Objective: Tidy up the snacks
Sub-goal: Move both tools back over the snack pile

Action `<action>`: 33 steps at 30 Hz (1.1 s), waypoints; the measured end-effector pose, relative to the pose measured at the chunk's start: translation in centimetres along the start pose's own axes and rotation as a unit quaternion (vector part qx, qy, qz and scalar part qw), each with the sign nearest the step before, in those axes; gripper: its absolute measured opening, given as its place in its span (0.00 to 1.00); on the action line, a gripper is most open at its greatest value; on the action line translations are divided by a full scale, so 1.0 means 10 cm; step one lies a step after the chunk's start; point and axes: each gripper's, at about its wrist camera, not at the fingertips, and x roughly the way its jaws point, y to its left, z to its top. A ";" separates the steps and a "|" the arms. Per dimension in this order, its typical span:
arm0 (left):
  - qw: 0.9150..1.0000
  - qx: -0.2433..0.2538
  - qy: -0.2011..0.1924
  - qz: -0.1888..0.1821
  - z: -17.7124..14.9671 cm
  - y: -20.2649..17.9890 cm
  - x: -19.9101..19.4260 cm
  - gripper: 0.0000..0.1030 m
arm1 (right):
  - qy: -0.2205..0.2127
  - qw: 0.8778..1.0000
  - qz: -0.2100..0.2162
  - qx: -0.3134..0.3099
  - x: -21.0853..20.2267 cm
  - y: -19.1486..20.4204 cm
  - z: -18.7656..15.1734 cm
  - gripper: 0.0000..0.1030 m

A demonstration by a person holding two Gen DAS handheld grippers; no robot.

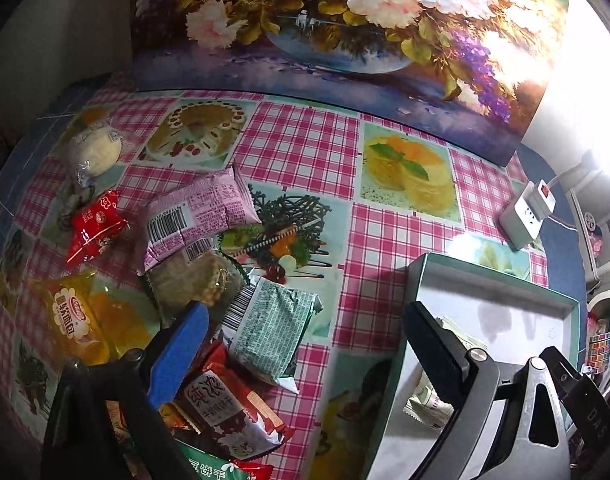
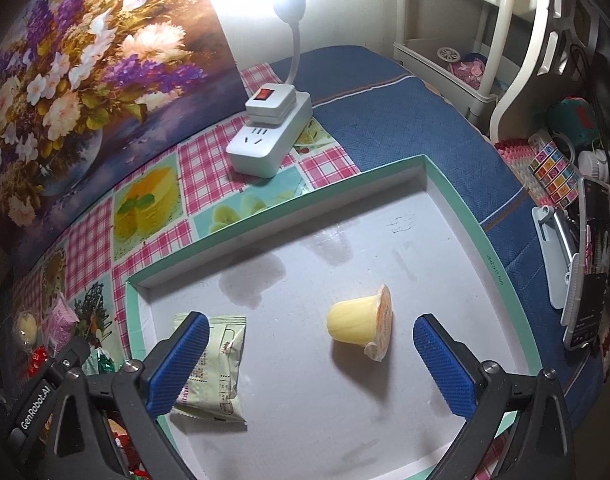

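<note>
Mid-sort: two snacks already in the shallow tray [image 2: 457, 184], most left on the desk [image 1: 305, 148].

Right claw [image 2: 311, 354] above the tray floor, jaws spread wide, nothing between the pads. Yellow jelly cup [image 2: 359, 322] on its side in the gap between the fingers, touching neither. Pale green packet [image 2: 213, 372] flat near the tray's left wall, partly behind the left blue pad.

Left claw [image 1: 305, 364] over the snack pile beside the tray, jaws wide apart and empty. Below it: green packet [image 1: 271, 336], red-brown packet [image 1: 229, 408], yellow bread pack [image 1: 81, 320], pink packet [image 1: 197, 216], small red packet [image 1: 95, 224], round white cake [image 1: 97, 152] farthest off.

Likely step: drop finished, next pick due. Next move: lower the left claw over the green packet, closest to the tray, jaws across its narrow width, close gently on the crinkly wrapper, then carry across to a bare patch of tray. Overlap with the red-brown packet a risk of dragging two at once.
</note>
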 end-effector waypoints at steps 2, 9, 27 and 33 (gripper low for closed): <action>1.000 -0.003 0.002 -0.004 0.00 0.02 0.00 0.95 | -0.003 1.000 0.004 -0.006 -0.03 0.05 0.00 1.00; 1.000 -0.007 0.001 -0.016 0.01 0.12 -0.06 0.95 | -0.020 0.999 0.038 -0.020 -0.19 0.26 -0.04 1.00; 0.992 -0.090 -0.080 0.032 -0.03 1.10 -0.67 0.95 | -0.092 0.981 0.150 -0.075 -0.78 0.97 -0.39 1.00; 0.990 -0.101 -0.096 0.035 -0.20 1.32 -0.79 0.95 | -0.091 0.980 0.155 -0.088 -0.84 1.10 -0.55 1.00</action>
